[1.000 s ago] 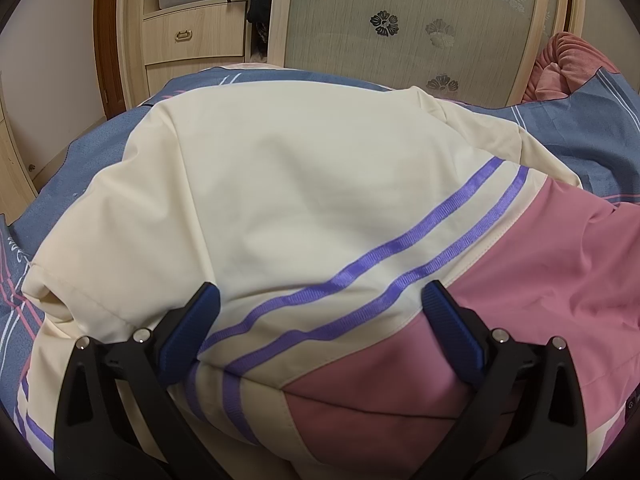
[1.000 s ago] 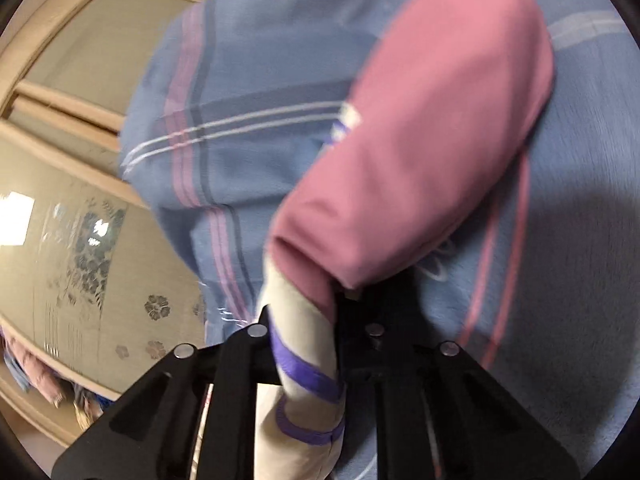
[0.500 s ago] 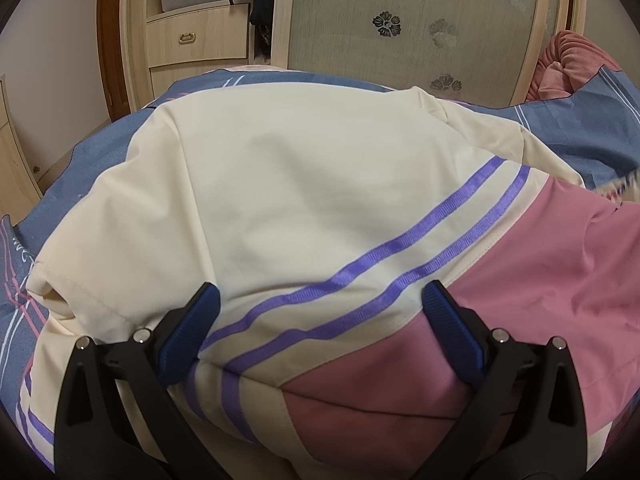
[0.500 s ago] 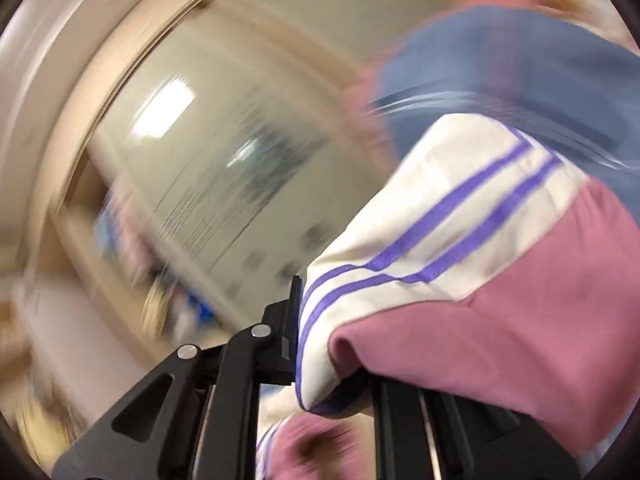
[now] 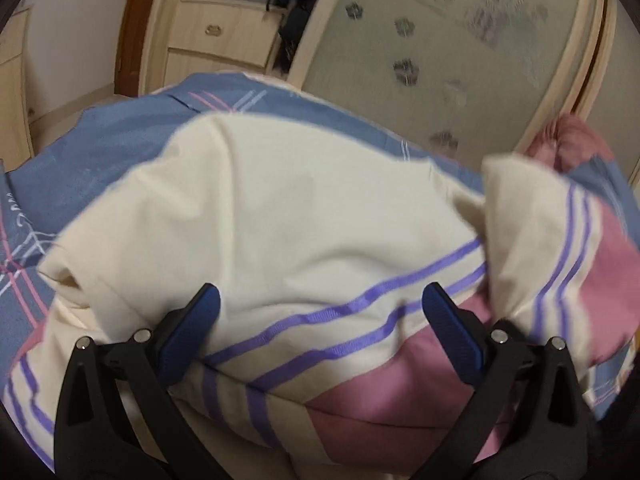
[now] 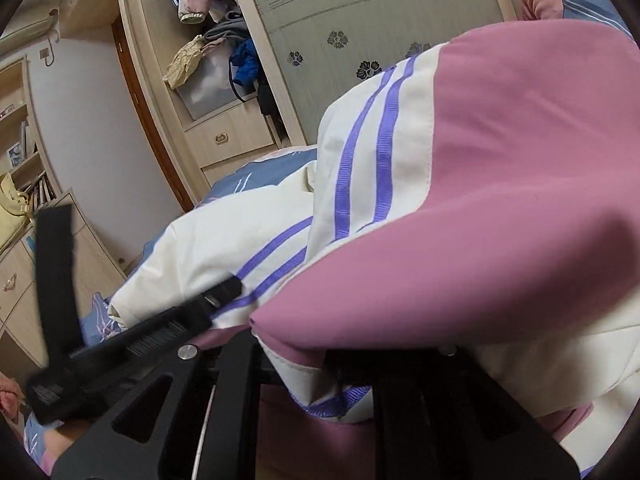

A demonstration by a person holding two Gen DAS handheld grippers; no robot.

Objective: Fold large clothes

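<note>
The jacket [image 5: 280, 216] lies spread on the bed [image 5: 100, 152], with the left gripper [image 5: 320, 320] over its near edge, one finger to each side of the stripes; at the right a sleeve [image 5: 560, 248] is lifted above the jacket, draped over the right gripper [image 6: 320, 364]. Behind the bed stands a wardrobe [image 5: 460, 40]; drawers [image 5: 224, 36] lie to its left.

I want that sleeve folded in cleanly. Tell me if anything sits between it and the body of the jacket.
Nothing visible does. The right claw is shut on the sleeve, lifted over the jacket spread on the bed. The left claw hovers open above the jacket's near hem, beside the sleeve's path.
</note>
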